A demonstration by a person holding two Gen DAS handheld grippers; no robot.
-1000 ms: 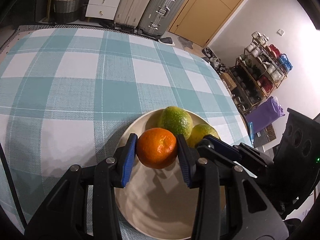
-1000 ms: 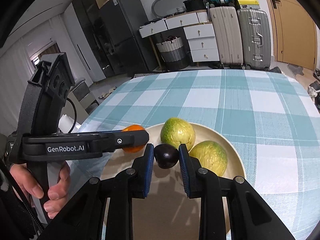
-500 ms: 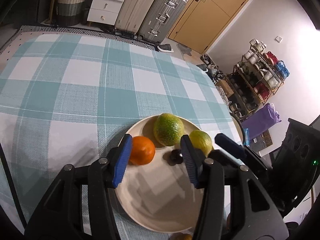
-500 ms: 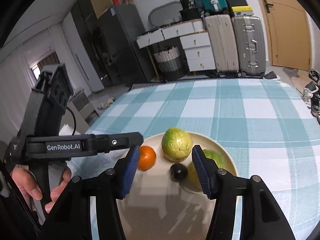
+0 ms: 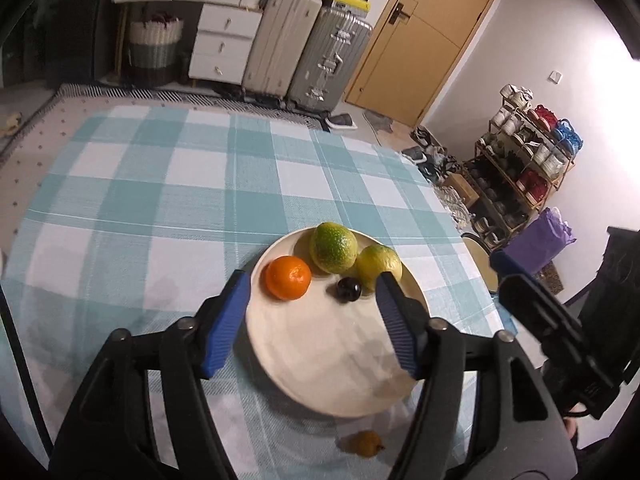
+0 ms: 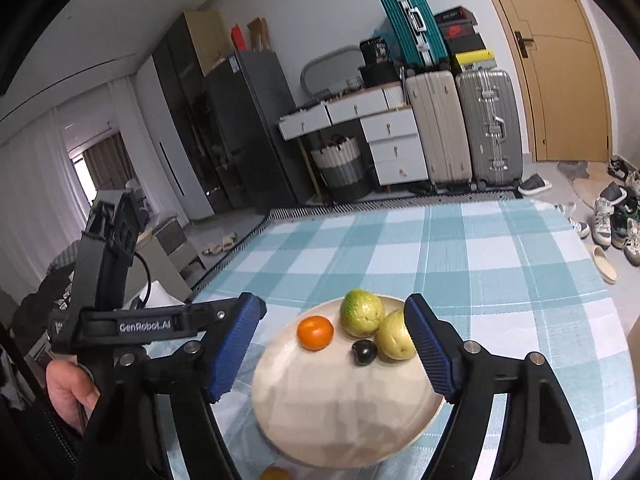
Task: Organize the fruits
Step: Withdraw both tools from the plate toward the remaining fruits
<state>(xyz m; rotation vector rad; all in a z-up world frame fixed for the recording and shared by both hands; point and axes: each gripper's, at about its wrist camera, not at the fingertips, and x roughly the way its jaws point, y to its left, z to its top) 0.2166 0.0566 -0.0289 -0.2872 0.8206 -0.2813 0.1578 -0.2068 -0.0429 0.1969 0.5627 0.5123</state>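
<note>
A cream plate (image 5: 320,360) (image 6: 340,408) on the checked tablecloth holds an orange tangerine (image 5: 288,277) (image 6: 315,332), two green-yellow fruits (image 5: 334,247) (image 5: 378,266) (image 6: 361,313) (image 6: 394,340) and a small dark plum (image 5: 349,289) (image 6: 364,352). A small yellow-brown fruit (image 5: 363,443) (image 6: 275,473) lies on the cloth in front of the plate. My left gripper (image 5: 314,324) is open and empty, above the plate's near side. My right gripper (image 6: 334,348) is open and empty, also back from the fruits.
The checked table (image 5: 160,200) stretches away beyond the plate. The right gripper's body (image 5: 560,340) is at the right of the left wrist view; the left gripper's body (image 6: 108,300) and the holding hand (image 6: 68,384) are at the left of the right wrist view.
Both grippers opened, letting the tangerine and the plum rest on the plate, then pulled back and up. The small fruit before the plate came into view.
</note>
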